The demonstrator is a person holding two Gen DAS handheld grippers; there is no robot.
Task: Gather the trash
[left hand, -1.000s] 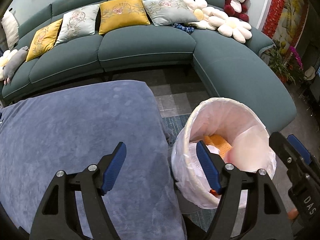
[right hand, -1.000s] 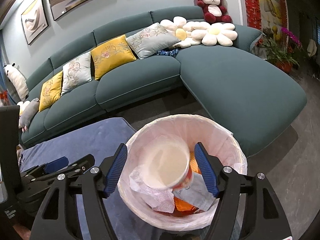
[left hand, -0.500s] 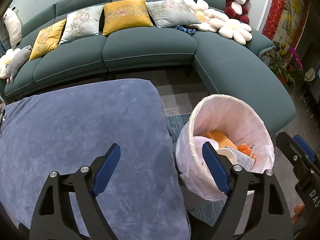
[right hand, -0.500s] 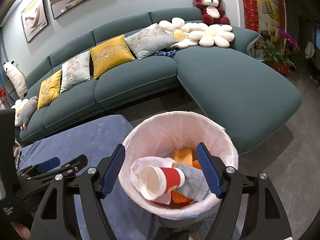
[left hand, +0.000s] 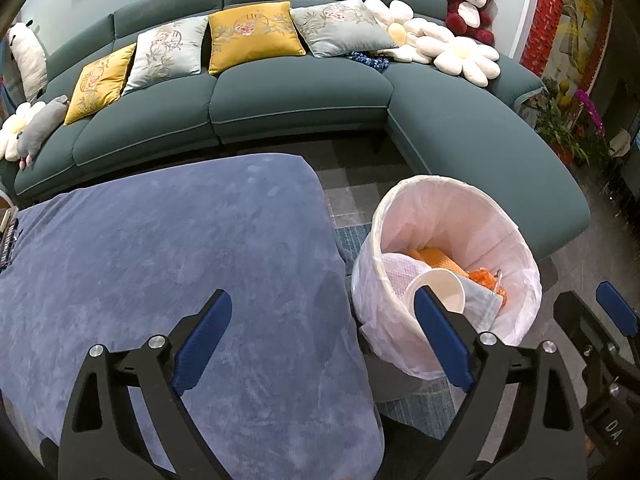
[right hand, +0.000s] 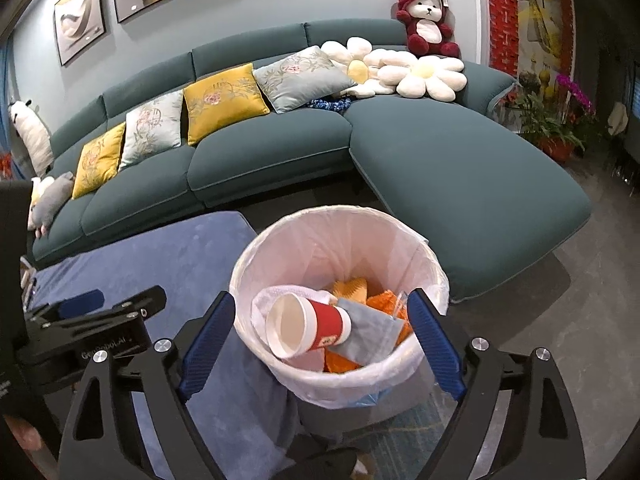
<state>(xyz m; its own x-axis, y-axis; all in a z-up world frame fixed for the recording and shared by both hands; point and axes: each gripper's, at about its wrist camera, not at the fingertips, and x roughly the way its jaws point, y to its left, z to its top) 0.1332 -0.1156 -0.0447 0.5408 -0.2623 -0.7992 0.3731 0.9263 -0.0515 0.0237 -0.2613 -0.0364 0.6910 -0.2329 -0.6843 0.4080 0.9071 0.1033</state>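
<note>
The right gripper (right hand: 320, 344) hangs spread wide and empty above the lined trash bin (right hand: 340, 376) at lower centre; a red paper cup (right hand: 306, 330) lies on its side inside, atop orange scraps (right hand: 350, 289); the left gripper (left hand: 320, 340), likewise released, straddles the blue-covered table (left hand: 160, 260) and the bin's edge.
</note>
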